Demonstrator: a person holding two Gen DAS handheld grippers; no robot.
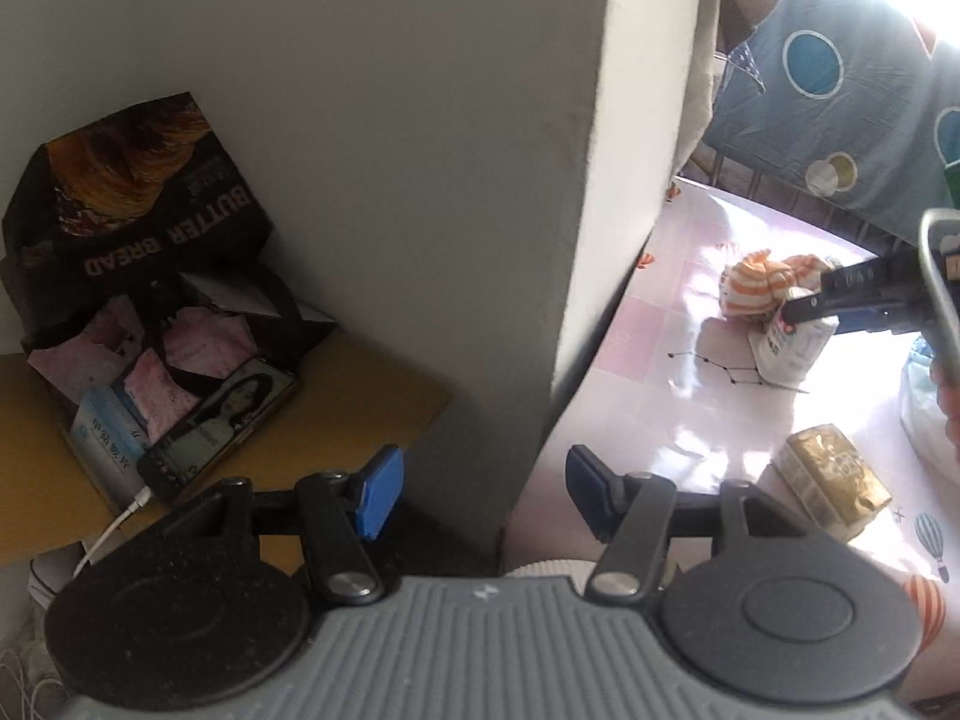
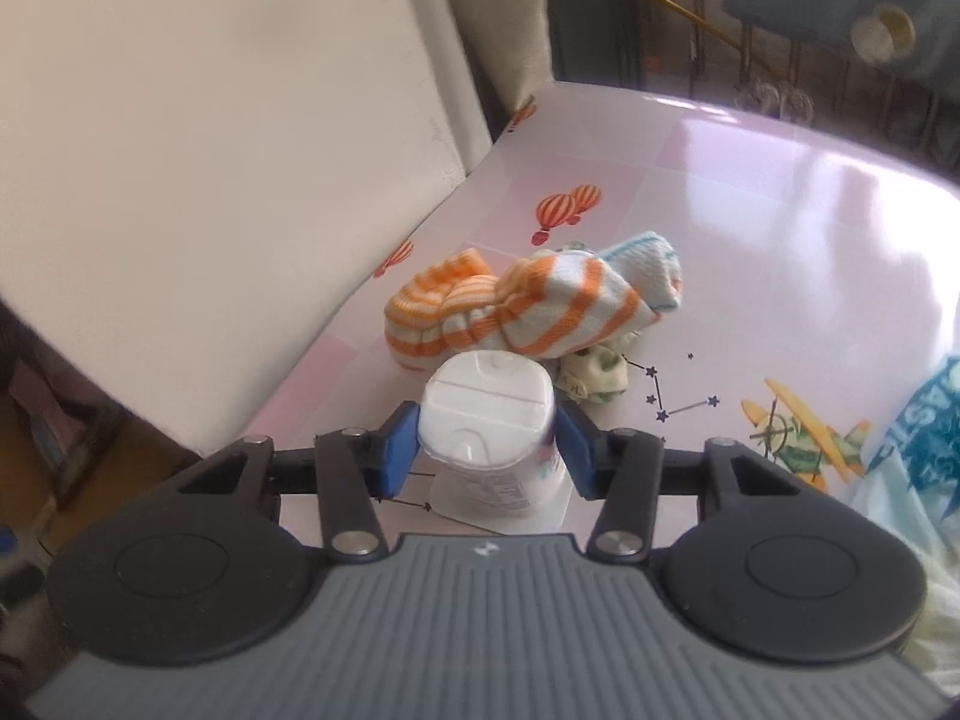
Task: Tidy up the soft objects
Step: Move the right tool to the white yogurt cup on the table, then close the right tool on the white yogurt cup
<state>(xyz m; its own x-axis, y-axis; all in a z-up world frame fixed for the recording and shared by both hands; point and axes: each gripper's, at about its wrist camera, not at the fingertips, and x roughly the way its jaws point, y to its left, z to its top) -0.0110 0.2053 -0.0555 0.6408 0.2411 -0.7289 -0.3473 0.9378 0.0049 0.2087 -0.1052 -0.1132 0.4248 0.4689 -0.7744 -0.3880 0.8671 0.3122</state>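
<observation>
From my left wrist view the clearest print is "BUTTER BREAD", upside down on a dark bag (image 1: 138,204) in the upper left, standing against the grey wall (image 1: 420,180); pink paper shows in its open mouth. Below it a phone (image 1: 222,426) with a picture on its screen leans on a pale blue pack (image 1: 102,444) whose print I cannot read, and a white cable runs from the phone toward the lower left. My left gripper (image 1: 480,492) hangs with its jaws apart and nothing between them, straddling the wall's corner edge. To the right of that edge lies the pink table (image 1: 690,312), with a gold packet (image 1: 831,480) near the right side. In my right wrist view the right gripper (image 2: 487,441) has its blue pads against both sides of a white pouch (image 2: 489,414) at centre frame, gripping it; the pouch label is too small to read. The pouch stands on the table just below the pile of striped cloths (image 2: 528,306), orange-and-white with a pale blue one at its right end. A white panel (image 2: 210,180) walls off the left side. The upper right of the table is bare and glossy as far as its curved edge. At the right edge a pale cloth (image 2: 912,462) carries teal letters, cut off.
</observation>
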